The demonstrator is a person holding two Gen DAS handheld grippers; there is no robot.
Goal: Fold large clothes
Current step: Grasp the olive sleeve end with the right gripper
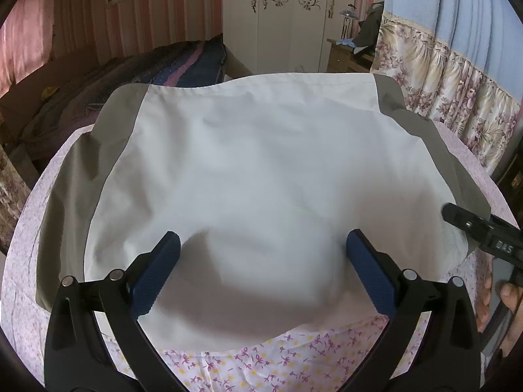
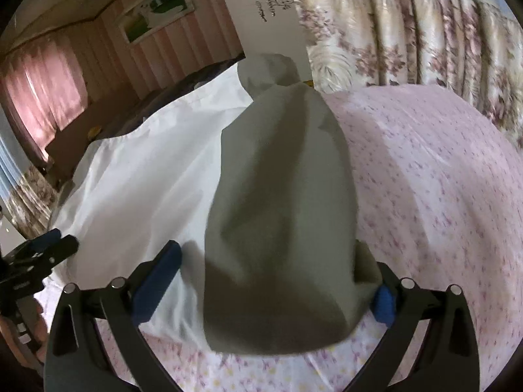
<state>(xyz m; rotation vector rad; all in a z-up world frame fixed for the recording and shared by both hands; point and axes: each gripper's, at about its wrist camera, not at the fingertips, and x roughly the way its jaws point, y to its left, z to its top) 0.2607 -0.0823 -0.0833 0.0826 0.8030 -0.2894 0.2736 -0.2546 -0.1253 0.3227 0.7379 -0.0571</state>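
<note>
A white shirt (image 1: pixel 248 170) with grey sleeves lies flat on the floral bed (image 1: pixel 294 366), the left gripper (image 1: pixel 261 248) spread over its near hem and the right gripper (image 2: pixel 271 261) spread around the right sleeve (image 2: pixel 281 196), which next needs pinching and folding inward.

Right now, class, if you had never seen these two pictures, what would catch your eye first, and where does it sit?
A big white garment with grey sleeves lies spread across the pink floral bedsheet, filling the middle of both views. The left hand-held gripper hangs open over its near edge, and the right hand-held gripper is open around the grey sleeve.
</note>
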